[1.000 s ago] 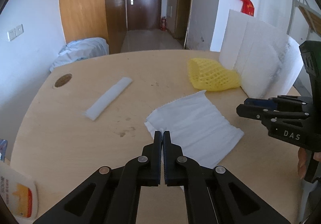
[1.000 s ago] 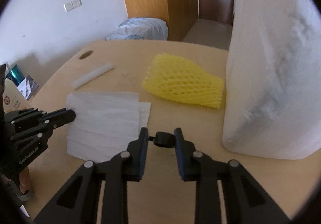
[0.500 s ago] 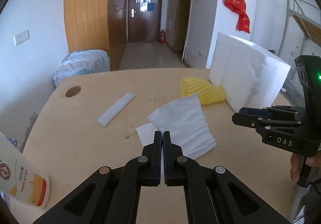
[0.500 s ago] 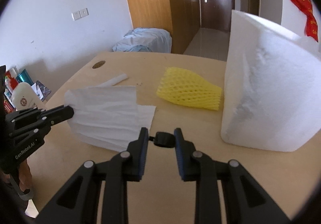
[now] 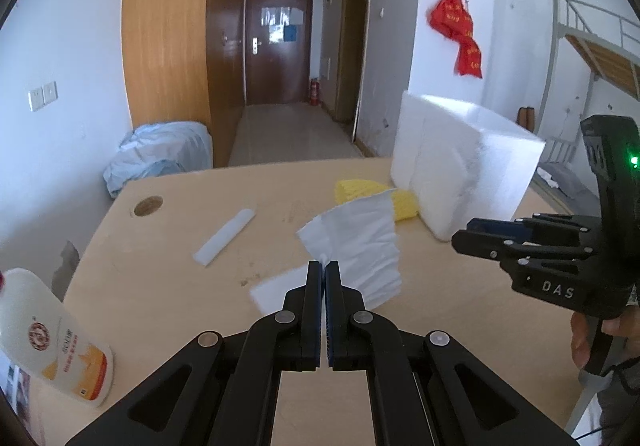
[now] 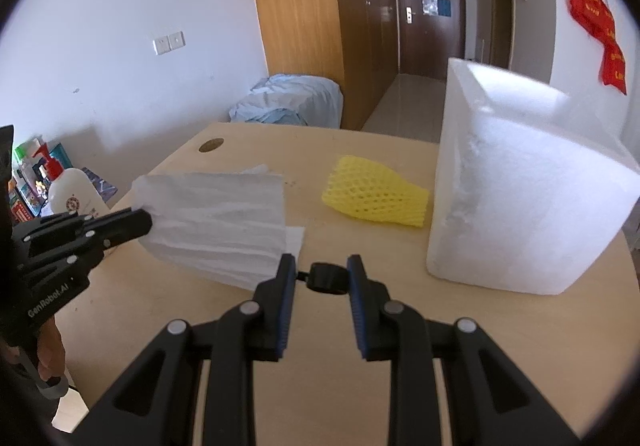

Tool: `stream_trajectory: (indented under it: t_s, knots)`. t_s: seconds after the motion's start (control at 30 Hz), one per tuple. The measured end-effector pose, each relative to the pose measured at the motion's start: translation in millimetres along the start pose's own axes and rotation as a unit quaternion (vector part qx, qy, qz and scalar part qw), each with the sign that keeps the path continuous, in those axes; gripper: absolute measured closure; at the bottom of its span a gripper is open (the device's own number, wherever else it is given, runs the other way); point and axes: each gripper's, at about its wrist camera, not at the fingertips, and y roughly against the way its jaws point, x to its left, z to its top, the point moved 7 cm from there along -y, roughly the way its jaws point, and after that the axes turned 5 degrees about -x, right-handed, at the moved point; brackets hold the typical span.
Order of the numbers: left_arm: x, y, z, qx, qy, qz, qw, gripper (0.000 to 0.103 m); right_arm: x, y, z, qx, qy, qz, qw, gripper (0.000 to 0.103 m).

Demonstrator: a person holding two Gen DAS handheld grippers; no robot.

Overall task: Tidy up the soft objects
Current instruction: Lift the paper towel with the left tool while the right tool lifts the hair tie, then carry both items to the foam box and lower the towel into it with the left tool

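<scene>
Left gripper: jaws pressed together, blue pads meeting, pinching an edge of the white sheet just ahead of the tips; sheet lifted off the worktop, hanging forward and to the right of the jaws. In the right wrist view, same gripper reaching in from the left, held level, with a hand partly visible under its handle.

Right gripper: jaws parted, nothing between the pads, poised above the worktop. In the left wrist view, same gripper pointing leftward from the right edge, green light lit on its body, fingers wrapped on the handle below.
</scene>
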Motion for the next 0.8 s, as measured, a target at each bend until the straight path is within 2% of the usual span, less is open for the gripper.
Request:
stream_trajectory:
  t_s: [0.53,0.8]
  knots:
    - [-20,62,33,-0.053,-0.01,0.0,0.9985,0.102,15,47,17,-0.049,0.014,0.005,0.999,0.073]
    - [-48,70,66,-0.082,-0.032,-0.021,0.9959,0.102,-3,78,38,-0.085,0.009,-0.021,0.996,0.073]
